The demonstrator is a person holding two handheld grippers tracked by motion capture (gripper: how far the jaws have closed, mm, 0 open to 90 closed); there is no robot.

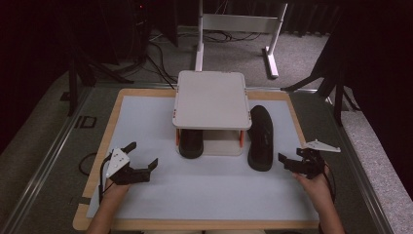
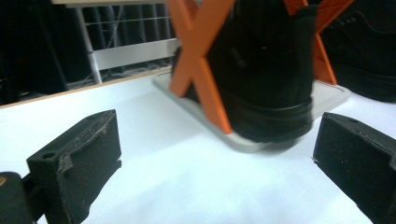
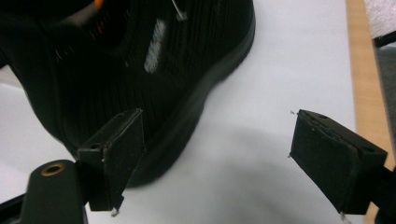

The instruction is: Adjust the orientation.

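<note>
Black foam pads face each other across bare white mat: my left gripper at seven o'clock on the desk has its jaws wide apart with nothing between them. My right gripper at four o'clock also stands with jaws apart, nothing clamped, its near pad just beside the heel of the loose black shoe.

Farther on, at the centre, sits the small two-tier shoe rack, white shelves on orange cross-braces. One black shoe already rests on its lower shelf, heel toward me. Its mate lies on the mat at the rack's three o'clock side, touching or nearly touching it, sole down.

I judge the step in hand to be the approach to that second shoe, so the pair ends up together on the rack. Next, my right jaws need to straddle the heel collar and close firmly; then a lift and a slide onto the lower shelf beside the first shoe, clearing the orange brace.

A pale mark shows on the shoe's side in the right gripper view, too blurred to read.
</note>
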